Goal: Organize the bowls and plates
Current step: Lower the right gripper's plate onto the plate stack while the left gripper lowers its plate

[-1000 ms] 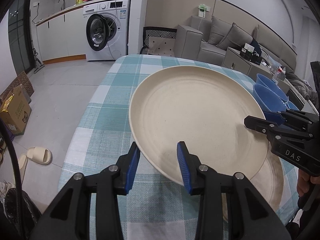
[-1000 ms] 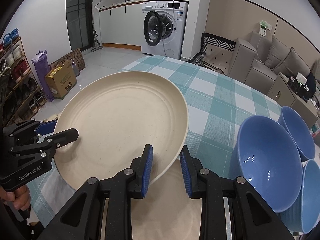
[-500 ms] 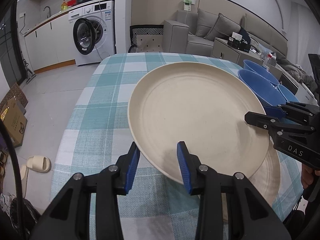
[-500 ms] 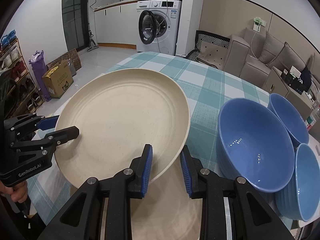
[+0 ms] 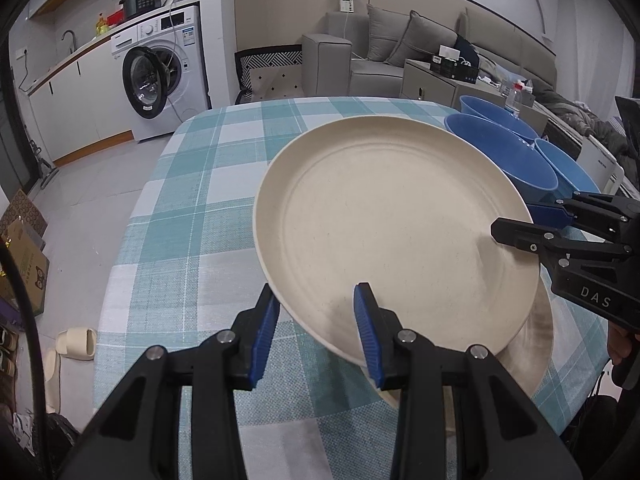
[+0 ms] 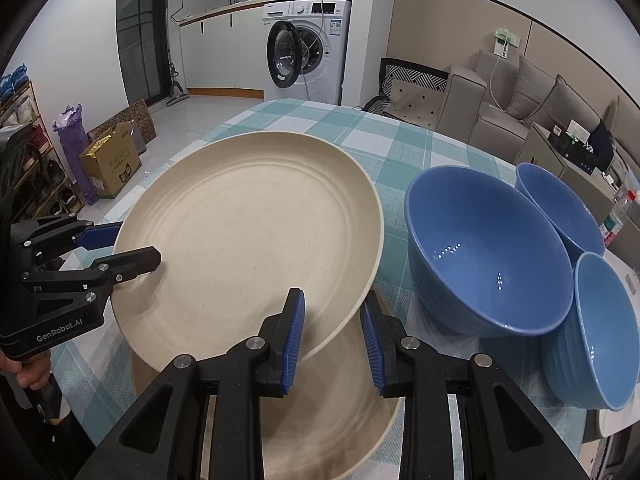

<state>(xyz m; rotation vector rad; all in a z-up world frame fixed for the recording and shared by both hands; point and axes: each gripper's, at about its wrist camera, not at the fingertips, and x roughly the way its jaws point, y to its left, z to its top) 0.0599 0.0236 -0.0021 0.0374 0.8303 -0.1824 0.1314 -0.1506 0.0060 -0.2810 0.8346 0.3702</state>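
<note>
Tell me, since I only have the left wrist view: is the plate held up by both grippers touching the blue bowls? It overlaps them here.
Observer: No. In the right wrist view a strip of tablecloth shows between the upper plate and the nearest bowl.
Operator: Is there anything inside that bowl?
Observer: Nothing. Its inside is bare, with only light reflections on the glaze.

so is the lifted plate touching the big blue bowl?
Apart. The right wrist view shows checked tablecloth between the lifted plate rim and the big blue bowl.
</note>
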